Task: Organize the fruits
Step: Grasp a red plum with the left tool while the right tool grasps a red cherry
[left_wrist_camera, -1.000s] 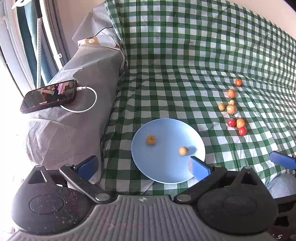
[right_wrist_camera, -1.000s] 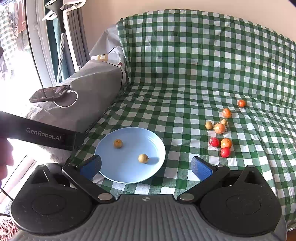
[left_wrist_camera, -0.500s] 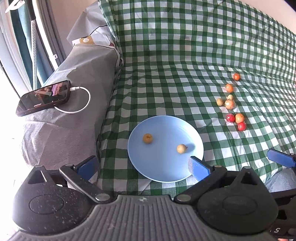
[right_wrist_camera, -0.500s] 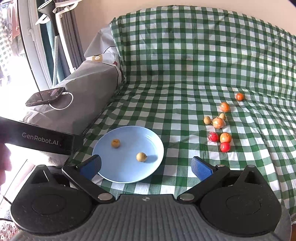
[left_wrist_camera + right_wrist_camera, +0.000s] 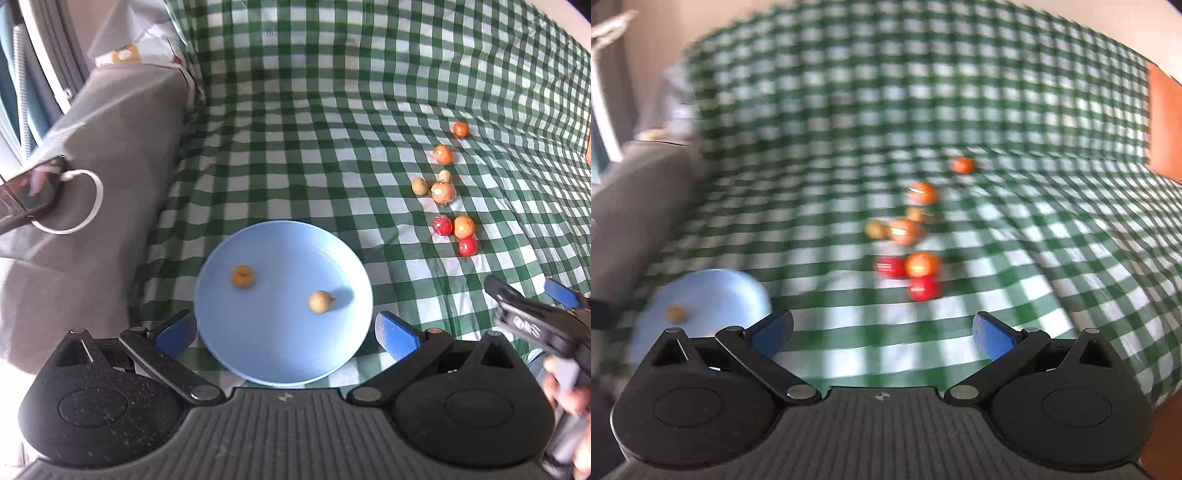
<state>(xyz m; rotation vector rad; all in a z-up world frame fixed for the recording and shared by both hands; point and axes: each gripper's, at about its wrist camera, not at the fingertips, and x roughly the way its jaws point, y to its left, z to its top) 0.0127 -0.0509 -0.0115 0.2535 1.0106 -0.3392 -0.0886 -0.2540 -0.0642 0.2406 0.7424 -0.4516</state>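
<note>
Cloth: green-and-white check, carrying everything.
Plate: blue, holding two yellowish fruits.
Loose fruits: red and orange cluster, right of the plate and beyond it, on the cloth.
Left gripper: over the plate's near rim, fingers spread wide, holding nothing.
Right gripper: nearer the cluster, which lies straight ahead; fingers wide apart, empty.

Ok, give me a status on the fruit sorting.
Done: two fruits lie on the plate. In hand: nothing; left gripper and right gripper are both open and empty, the right one pointing at the loose pile. Left: eight fruits on the cloth, beside the plate.
</note>
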